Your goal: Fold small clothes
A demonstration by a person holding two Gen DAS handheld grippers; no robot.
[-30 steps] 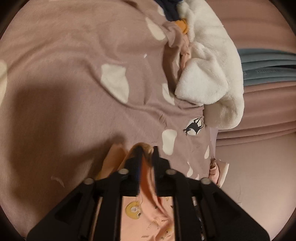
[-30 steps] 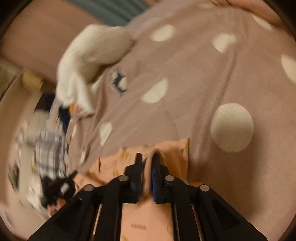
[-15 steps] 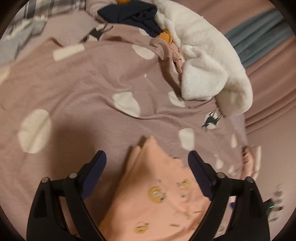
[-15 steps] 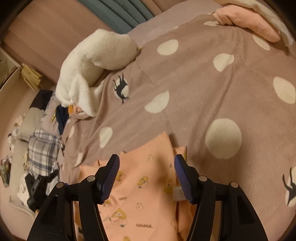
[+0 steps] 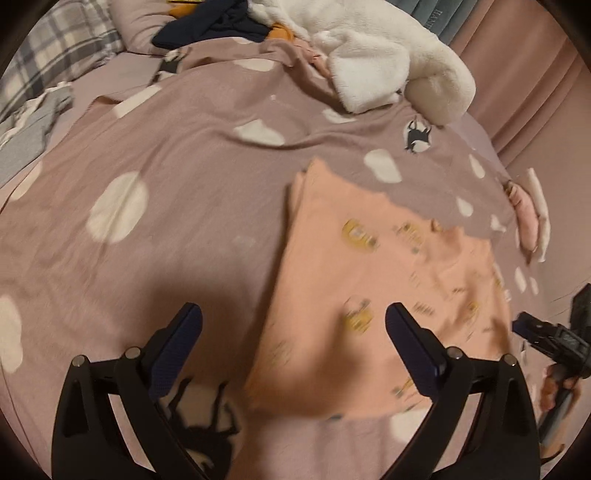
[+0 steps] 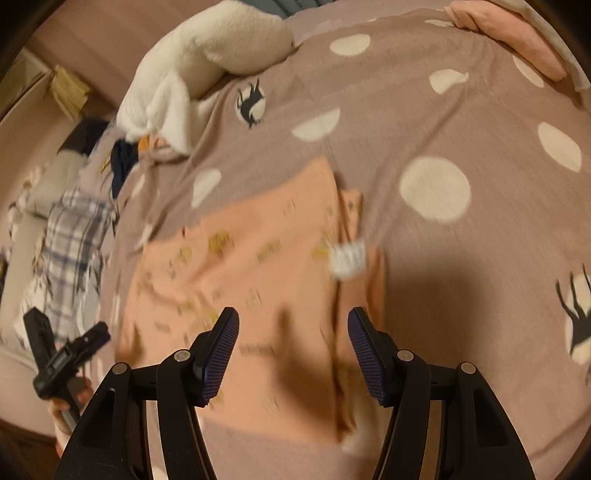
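A small peach garment (image 5: 373,284) with yellow cartoon prints lies flat and folded on the mauve polka-dot bedspread (image 5: 166,155). It also shows in the right wrist view (image 6: 258,266), with a white label (image 6: 347,256) near its right side. My left gripper (image 5: 293,325) is open and empty, above the garment's left edge. My right gripper (image 6: 293,332) is open and empty, above the garment's near part. The right gripper shows at the right edge of the left wrist view (image 5: 550,339); the left one shows at the left of the right wrist view (image 6: 62,354).
A white fluffy garment (image 5: 373,62) lies at the far side of the bed, beside dark navy clothing (image 5: 218,22). Plaid cloth (image 5: 48,62) and grey cloth (image 5: 29,125) lie far left. A folded pink item (image 5: 524,210) sits at the right edge.
Both grippers were shut on the peach garment a second ago. They let go, opened, and have pulled back and risen. The garment now lies flat on the bedspread.
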